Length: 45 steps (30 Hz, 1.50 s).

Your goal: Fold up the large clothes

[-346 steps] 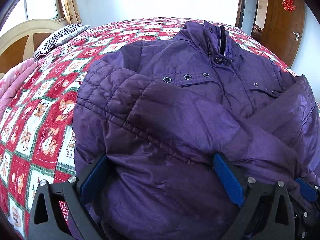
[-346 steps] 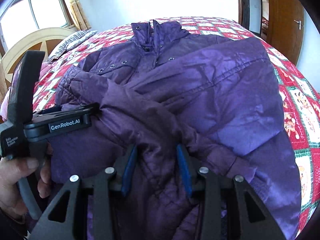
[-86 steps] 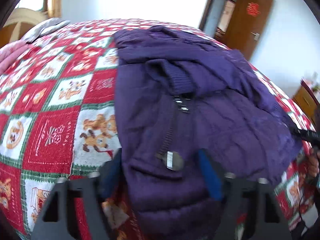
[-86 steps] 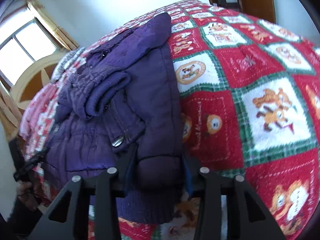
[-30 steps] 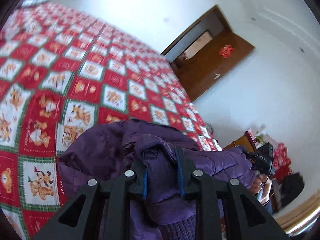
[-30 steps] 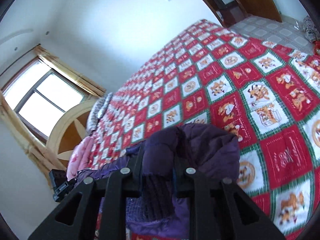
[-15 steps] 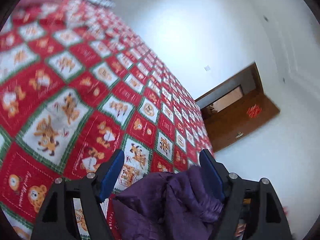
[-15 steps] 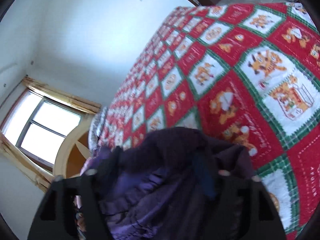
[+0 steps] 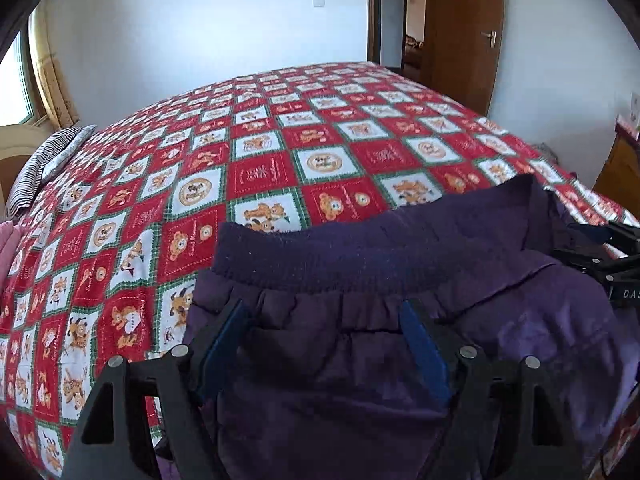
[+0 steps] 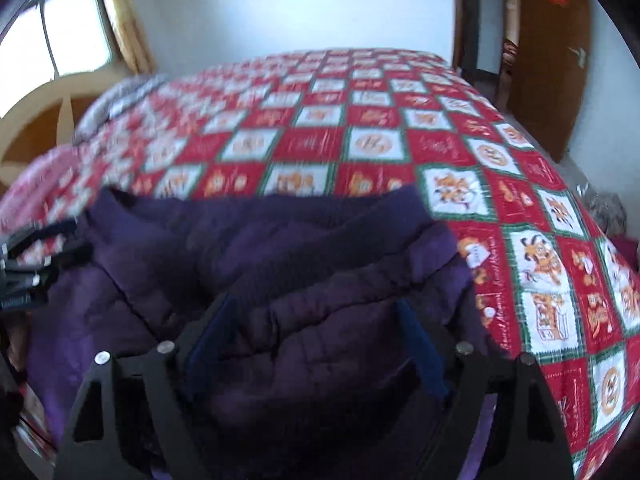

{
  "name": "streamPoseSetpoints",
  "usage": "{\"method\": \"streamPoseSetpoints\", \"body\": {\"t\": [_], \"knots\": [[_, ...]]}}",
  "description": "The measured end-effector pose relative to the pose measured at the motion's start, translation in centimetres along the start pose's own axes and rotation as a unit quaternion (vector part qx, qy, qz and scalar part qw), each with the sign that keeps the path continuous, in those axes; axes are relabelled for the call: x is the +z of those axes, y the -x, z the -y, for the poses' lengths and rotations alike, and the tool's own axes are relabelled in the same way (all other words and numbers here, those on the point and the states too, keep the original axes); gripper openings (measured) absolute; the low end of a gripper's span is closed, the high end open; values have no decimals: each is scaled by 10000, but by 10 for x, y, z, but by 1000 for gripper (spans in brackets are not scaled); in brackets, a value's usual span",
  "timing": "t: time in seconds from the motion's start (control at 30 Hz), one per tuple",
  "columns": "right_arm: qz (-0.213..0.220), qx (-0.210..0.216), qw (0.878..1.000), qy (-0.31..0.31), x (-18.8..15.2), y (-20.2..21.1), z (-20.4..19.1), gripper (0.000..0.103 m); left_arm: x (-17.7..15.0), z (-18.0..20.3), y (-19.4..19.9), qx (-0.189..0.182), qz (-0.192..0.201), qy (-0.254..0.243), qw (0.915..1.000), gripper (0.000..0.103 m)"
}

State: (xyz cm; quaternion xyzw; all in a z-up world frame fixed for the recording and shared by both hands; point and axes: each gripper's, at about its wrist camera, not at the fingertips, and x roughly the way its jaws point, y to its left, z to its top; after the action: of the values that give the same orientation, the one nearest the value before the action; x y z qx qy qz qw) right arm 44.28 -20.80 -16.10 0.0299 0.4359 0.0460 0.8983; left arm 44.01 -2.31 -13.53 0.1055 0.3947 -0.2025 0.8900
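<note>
Jacket (image 9: 400, 360), one, dark purple, padded, lying bunched at the near edge of the bed; ribbed knit hem (image 9: 360, 256) turned up along its far side. One bedspread (image 9: 280, 168), red and white checks with cartoon animals, fills the ground beyond it.

Two grippers. Left gripper (image 9: 324, 344): jaws spread wide over the jacket, blue pads (image 9: 224, 344) clear of the fabric, nothing gripped. Right gripper (image 10: 316, 340): jaws wide but closing, padded cloth lying between them, pads not pressing.

One striped pillow (image 9: 44, 164) far left. One wooden door (image 9: 464, 36) far right, red ornament on it.

Right-wrist view blurred. Jacket's near part cut off by the frame and the gripper bodies; sleeves and collar not made out.
</note>
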Motion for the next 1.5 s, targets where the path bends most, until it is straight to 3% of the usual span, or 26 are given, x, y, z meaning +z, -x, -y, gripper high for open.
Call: {"method": "streamPoseSetpoints", "body": {"t": [0.07, 0.13, 0.17, 0.27, 0.43, 0.53, 0.63, 0.7, 0.77, 0.8, 0.87, 1.5], "knots": [[-7, -67, 9996, 257, -9, -9, -6, 63, -14, -1, -12, -55, -97, -50, 9999, 79], [44, -18, 9992, 385, -13, -3, -9, 49, -22, 3, -5, -59, 95, -89, 9999, 76], [104, -35, 9991, 412, -13, 0, -12, 42, -25, 3, -2, -94, 136, -94, 9998, 67], [487, -224, 9975, 450, -11, 12, -18, 37, -23, 8, 5, -14, 307, -102, 9995, 47], [1079, -250, 9938, -100, 3, 36, -7, 36, -9, 2, 13, 4, 641, 118, 9979, 33], [1367, -349, 9897, -245, 14, 42, -7, 36, 4, -7, 22, 54, 931, 322, 9951, 33], [1484, -428, 9871, -422, 30, 36, -8, 36, 19, -17, 15, 133, 930, 461, 9945, 33], [1380, -618, 9876, -416, 40, 16, -7, 39, 26, -23, -5, 301, 722, 455, 9959, 34], [1050, -817, 9897, -536, 42, -14, 5, 56, 25, -27, -36, 384, 317, 483, 9976, 44], [650, -744, 9928, -679, 41, -37, 13, 59, 21, -30, -45, 379, 221, 576, 9974, 48], [573, -570, 9924, -923, 35, -52, 23, 65, 15, -37, -54, 300, 266, 856, 9955, 52], [387, -788, 9928, -814, 33, -71, 23, 70, 10, -41, -65, 239, 227, 1010, 9943, 60]]}}
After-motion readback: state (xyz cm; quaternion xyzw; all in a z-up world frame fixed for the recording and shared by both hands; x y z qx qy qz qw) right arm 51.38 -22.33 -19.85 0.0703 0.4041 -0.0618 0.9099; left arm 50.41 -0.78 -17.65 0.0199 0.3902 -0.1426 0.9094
